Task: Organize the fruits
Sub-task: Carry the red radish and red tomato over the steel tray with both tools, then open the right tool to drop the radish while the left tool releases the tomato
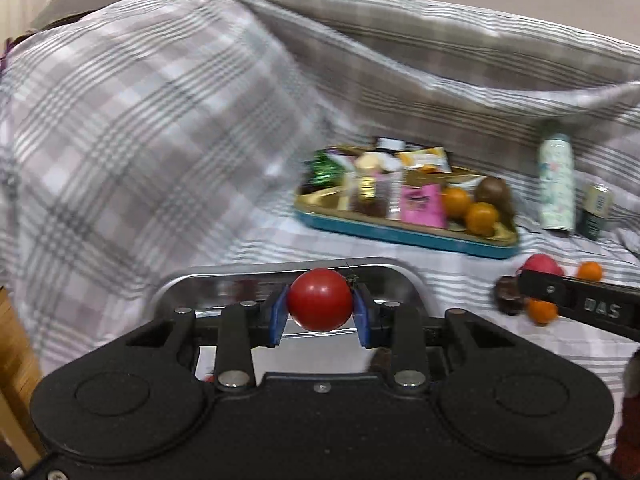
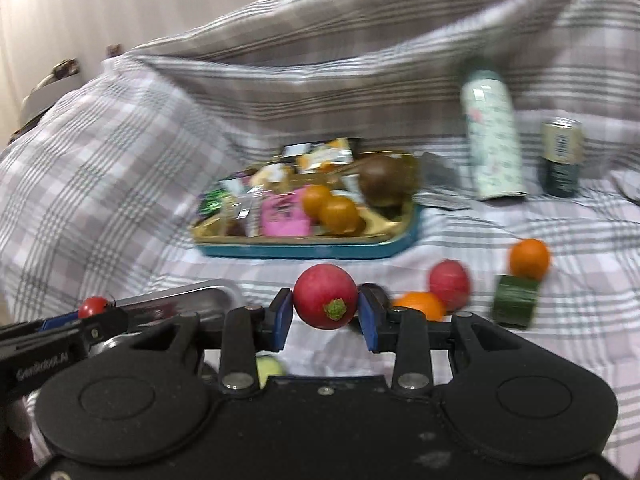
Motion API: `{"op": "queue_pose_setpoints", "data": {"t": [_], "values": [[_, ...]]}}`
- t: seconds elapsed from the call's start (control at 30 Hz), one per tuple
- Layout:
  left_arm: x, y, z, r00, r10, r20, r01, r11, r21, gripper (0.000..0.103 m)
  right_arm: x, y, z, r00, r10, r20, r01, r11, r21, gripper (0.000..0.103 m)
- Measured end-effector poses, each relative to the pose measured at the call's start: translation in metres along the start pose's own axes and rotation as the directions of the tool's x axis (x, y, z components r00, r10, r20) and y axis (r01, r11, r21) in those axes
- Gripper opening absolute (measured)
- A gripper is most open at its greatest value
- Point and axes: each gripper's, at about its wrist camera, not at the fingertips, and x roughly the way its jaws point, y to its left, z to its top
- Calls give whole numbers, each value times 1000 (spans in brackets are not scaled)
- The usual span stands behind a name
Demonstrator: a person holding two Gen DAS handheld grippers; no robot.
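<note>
Tomato first, on our left: we hold a small round glossy red tomato (image 1: 320,299) pinched between the blue pads of the left gripper (image 1: 320,312), its fingers (image 1: 279,312) pressed against both flanks. Directly beyond and below it sits the shiny rectangular metal tray (image 1: 384,276), so the fruit hangs over the tray's near half, and we judge that the coming move turns on this one relation: the tomato is already above the tray and needs only to go down. Being nearly a sphere, it has no long axis to speak of (its dark stem end sits at its upper right, beside the right pad).

Moving rightward, our right gripper (image 2: 326,314) pinches a round pink-red radish-like fruit with a green stem scar (image 2: 326,296), its fingers (image 2: 282,318) closed on both sides. The stem scar faces back toward the camera and a little down, so what axis it has runs roughly along the fingers. From this hand the metal tray lies to the left, beyond the left gripper, so the left hand is plainly nearer to it.

Farther right on the grey-and-pink plaid bedsheet (image 2: 560,344), loose fruit waits: a small orange citrus (image 2: 529,258), another pink-red fruit (image 2: 450,284) and a dark green block (image 2: 515,300). Behind them all, the teal-rimmed gold tray of snacks (image 2: 304,250) stands well apart.
</note>
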Motion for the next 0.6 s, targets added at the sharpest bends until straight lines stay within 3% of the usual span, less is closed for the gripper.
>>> {"op": "queue_pose_setpoints", "data": {"t": [0.3, 0.43, 0.6], "values": [[4, 46, -15, 997, 62, -44, -65, 996, -57, 42, -4, 46, -13, 993, 120, -3, -119, 986, -113, 37], [7, 58, -14, 998, 26, -54, -32, 994, -107, 42, -5, 61, -18, 985, 169, -25, -171, 973, -153, 37], [17, 58, -10, 998, 41, -40, -45, 993, -105, 42, -7, 78, -29, 975, 213, -61, -222, 952, -210, 37]]}}
